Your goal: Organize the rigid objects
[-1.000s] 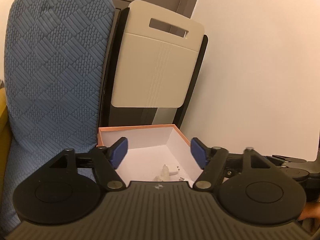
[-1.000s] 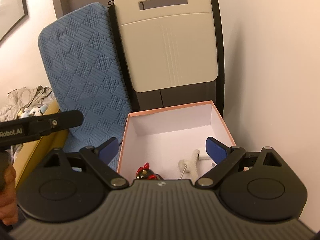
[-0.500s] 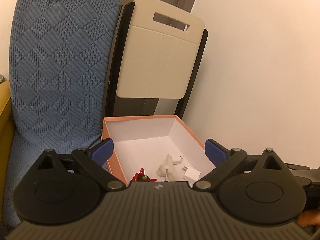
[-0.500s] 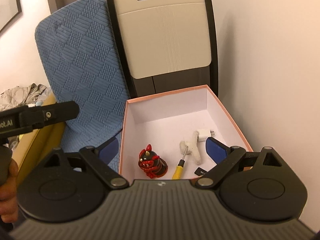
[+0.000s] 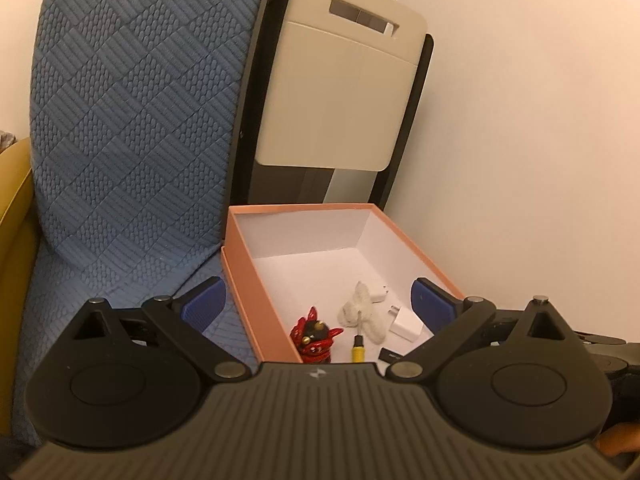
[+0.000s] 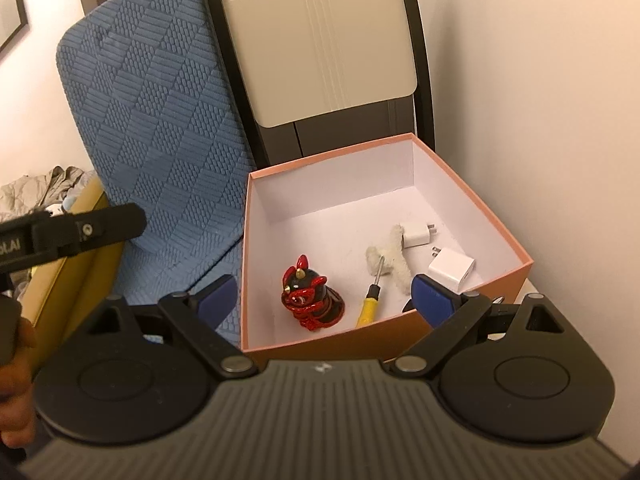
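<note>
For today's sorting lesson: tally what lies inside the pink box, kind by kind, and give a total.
White chargers: 2
Red and black figurine: 1
Yellow-handled screwdriver: 1
White fluffy piece: 1
Small black item, partly hidden: 1
Total: 6

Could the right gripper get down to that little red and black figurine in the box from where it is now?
Probably yes. The right gripper is open and empty, the box has no lid, and the red and black figurine stands apart from the yellow-handled screwdriver, with nothing above it.
</note>
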### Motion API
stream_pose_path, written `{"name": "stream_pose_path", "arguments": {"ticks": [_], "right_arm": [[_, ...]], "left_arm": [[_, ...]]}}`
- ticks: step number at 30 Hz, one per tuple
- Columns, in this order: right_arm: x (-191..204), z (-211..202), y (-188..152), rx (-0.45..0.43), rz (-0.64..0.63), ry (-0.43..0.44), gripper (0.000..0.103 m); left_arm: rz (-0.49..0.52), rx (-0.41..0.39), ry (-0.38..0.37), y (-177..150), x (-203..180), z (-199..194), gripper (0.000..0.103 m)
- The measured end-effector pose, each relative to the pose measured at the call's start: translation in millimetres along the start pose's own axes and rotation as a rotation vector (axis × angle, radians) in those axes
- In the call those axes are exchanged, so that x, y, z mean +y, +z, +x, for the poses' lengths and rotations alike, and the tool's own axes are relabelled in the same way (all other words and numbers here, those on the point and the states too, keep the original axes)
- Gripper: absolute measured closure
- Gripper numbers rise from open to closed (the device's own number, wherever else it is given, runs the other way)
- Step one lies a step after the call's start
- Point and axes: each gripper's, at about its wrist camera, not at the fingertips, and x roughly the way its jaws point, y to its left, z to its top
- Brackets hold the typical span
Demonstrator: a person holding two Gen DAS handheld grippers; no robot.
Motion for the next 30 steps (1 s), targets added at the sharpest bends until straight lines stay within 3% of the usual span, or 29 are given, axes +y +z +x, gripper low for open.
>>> {"name": "stream_pose_path", "arguments": {"ticks": [10,17,30], "right_arm": [[7,11,-19,0.030,0.008,-0.021,0.007],[5,10,-17,0.021,0.007,-0.030,0.007],[3,9,-17,0.019,0.012,-0.036,0.007]], "left_arm": [[-0.007,0.026,-0.014,-7,11,5,0.002],[0.042,0.041,0.014,-10,6,11,0.002],[0.038,0.062,0.037,-11,3,17,0.001]]}}
